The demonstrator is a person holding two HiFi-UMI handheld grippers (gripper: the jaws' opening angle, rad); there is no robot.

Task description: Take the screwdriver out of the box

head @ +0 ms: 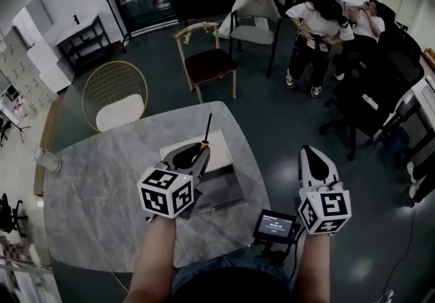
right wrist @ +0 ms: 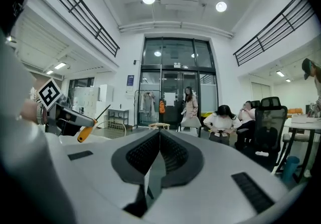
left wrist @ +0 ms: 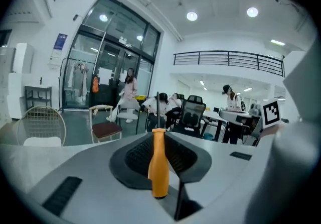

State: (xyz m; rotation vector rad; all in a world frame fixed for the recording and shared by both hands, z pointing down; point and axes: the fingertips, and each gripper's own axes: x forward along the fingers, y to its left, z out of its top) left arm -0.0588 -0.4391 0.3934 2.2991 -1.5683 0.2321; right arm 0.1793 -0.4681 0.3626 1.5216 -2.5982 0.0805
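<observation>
My left gripper [head: 195, 154] is shut on the orange handle of the screwdriver [head: 204, 140], held above the table; its thin black shaft points away from me. In the left gripper view the orange handle [left wrist: 159, 161] stands upright between the pads of the gripper [left wrist: 160, 168], the shaft rising above them. Under it on the marble table [head: 102, 172] lies the open box: a white part [head: 223, 151] and a dark tray [head: 221, 191]. My right gripper [head: 313, 159] hangs to the right, past the table edge, jaws together and empty [right wrist: 159, 151]. Its view shows the screwdriver [right wrist: 86, 131] at far left.
A small screen device [head: 274, 225] sits at the table's near right corner. A wire chair [head: 117, 94] and a wooden chair [head: 207, 60] stand beyond the table. Seated people [head: 316, 26] and office chairs [head: 370, 98] are at the back right. A cup [head: 46, 159] stands at the table's left edge.
</observation>
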